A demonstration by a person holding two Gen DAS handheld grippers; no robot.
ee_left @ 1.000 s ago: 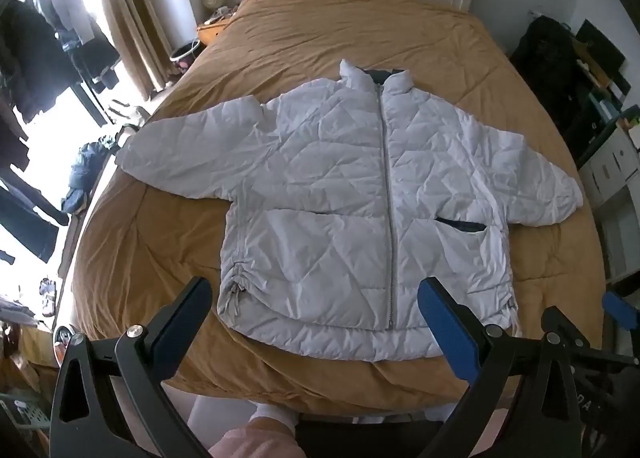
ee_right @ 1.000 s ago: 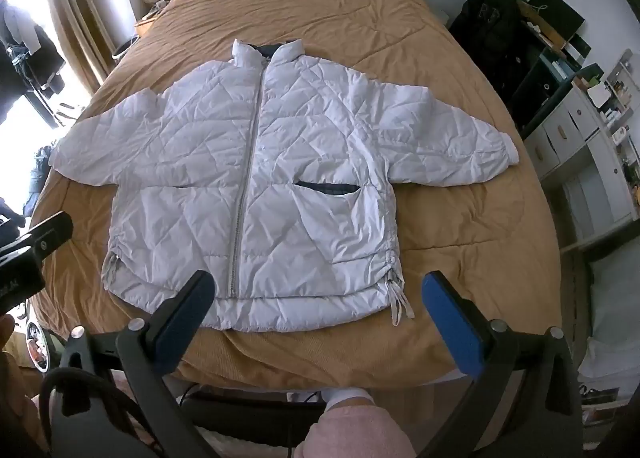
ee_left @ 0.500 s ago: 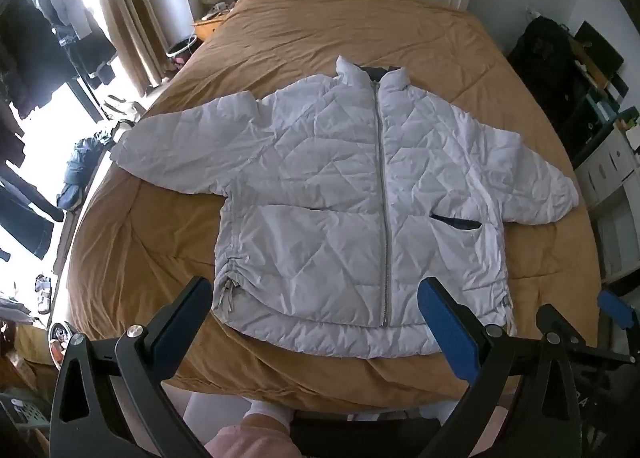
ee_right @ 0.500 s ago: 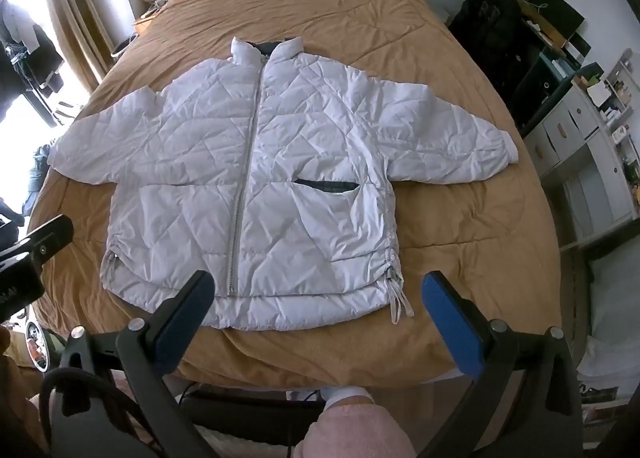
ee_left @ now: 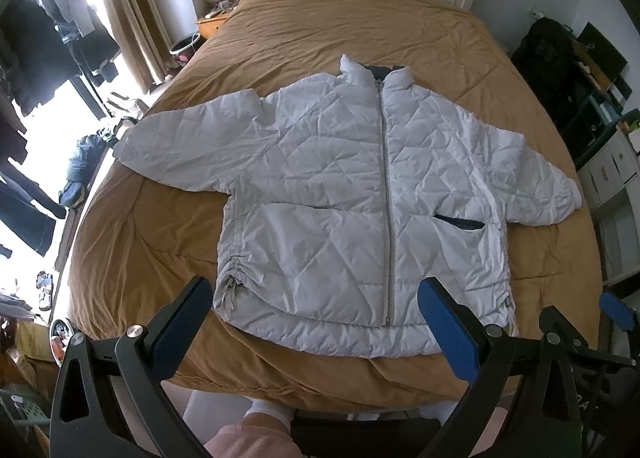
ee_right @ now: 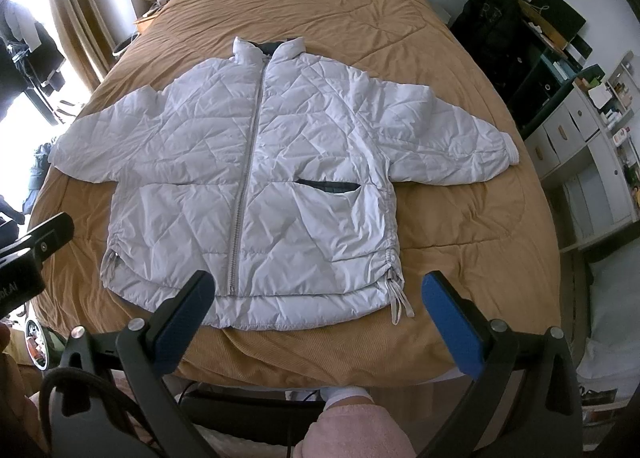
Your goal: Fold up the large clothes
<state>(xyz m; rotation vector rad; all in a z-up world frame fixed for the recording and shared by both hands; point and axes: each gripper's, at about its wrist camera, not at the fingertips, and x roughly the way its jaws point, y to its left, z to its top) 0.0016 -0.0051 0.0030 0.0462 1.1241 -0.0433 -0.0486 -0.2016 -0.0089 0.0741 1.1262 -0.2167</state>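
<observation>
Jacket flat, both claws spread above

My left tool and right tool share a build: black triangular-cutout frames, silver screws, blue pads. Below them I see pink fleece trousers, white socks, and a black cable.

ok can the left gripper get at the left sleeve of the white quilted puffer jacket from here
Probably yes. The left gripper is open and holds nothing, above the hem of the white quilted puffer jacket. The left sleeve lies flat on the tan bedspread with nothing on it or between.
</observation>
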